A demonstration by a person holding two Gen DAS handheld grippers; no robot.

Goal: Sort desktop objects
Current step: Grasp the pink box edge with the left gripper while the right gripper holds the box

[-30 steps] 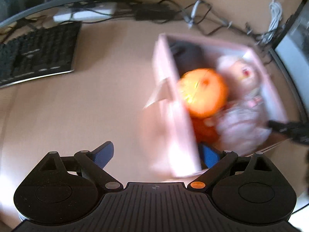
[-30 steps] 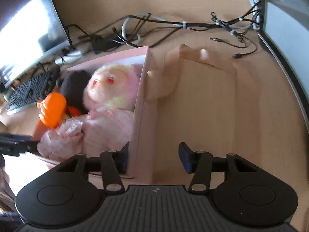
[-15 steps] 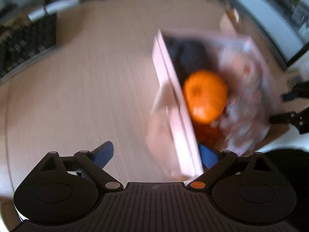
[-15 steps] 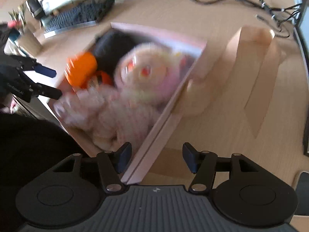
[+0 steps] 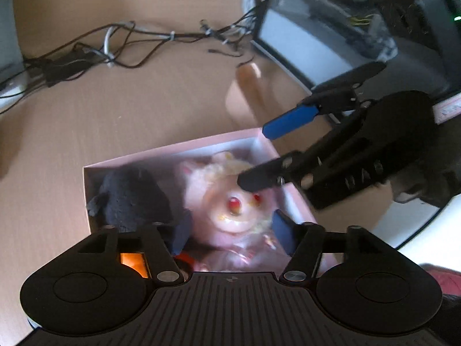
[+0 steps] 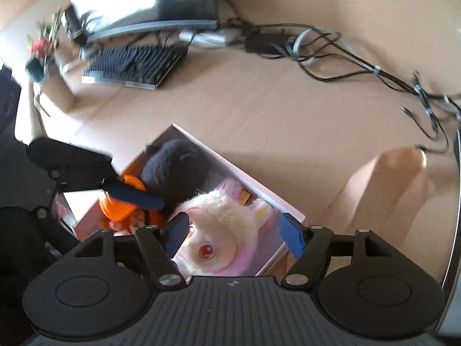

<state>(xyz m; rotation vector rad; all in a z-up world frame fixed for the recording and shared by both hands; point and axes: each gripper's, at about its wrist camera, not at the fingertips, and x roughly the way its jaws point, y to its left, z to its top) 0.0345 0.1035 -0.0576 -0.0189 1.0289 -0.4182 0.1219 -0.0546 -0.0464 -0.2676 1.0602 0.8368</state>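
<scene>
The box [image 5: 178, 151], pink and lidless, is seen on the desk [image 5: 115, 115] directly below both sets of fingers, holding a pink plush [image 5: 230, 201], a black plush [image 5: 129, 199] and an orange toy [image 6: 121, 210]. The left gripper [image 5: 230, 230] is held spread above the pink plush, whose head lies between and just ahead of its two blue pads; nothing is grasped. The right gripper [image 6: 236, 230] is likewise spread and empty, with the same plush head between its pads in its own view. In the left view the right gripper [image 5: 259, 155] is seen reaching in from the right, one finger over the plush's head and the other over the box's far right corner.

The box's long axis is judged to run across the left gripper's line of sight, and at a slant to the right gripper's. The black plush lies ahead and left of the left fingers; the orange toy is mostly hidden under the left gripper's body. The left gripper appears more squarely over the pink plush, and both are near it. Whether either pad touches the fur cannot be told.

No readable writing is found; raised letters on the right gripper's body are too blurred. Cables [image 5: 138, 37] lie well beyond the fingers, a keyboard [image 6: 132, 66] far ahead and left of the right fingers.
</scene>
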